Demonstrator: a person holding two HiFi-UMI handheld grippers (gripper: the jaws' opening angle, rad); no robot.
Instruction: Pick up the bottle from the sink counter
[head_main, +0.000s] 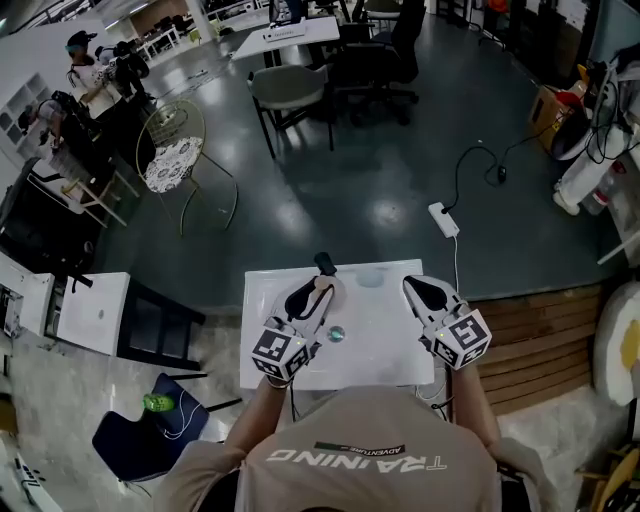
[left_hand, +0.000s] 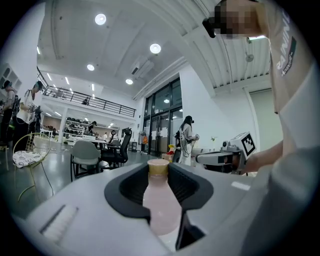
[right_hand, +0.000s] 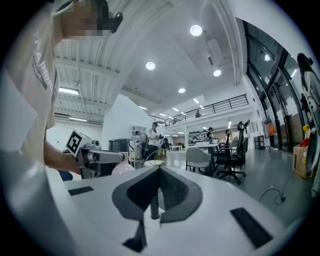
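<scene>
A pale pink bottle (left_hand: 160, 205) with a tan cap stands upright between the dark pads of my left gripper (left_hand: 160, 172), which is shut on it. In the head view this gripper (head_main: 316, 291) holds the bottle (head_main: 326, 292) over the back of the white sink counter (head_main: 380, 350), near the black faucet (head_main: 325, 264) and above the drain (head_main: 336, 334). My right gripper (head_main: 418, 290) hovers over the counter's right side, its jaws shut with nothing in them (right_hand: 159, 172). From the right gripper view the bottle (right_hand: 122, 170) shows beside the left gripper (right_hand: 100, 157).
A power strip (head_main: 443, 219) with its cable lies on the dark floor beyond the counter. A wooden platform (head_main: 540, 335) adjoins the counter on the right, a white cabinet (head_main: 95, 310) on the left. Chairs (head_main: 290, 95) and desks stand farther back, with people at the far left.
</scene>
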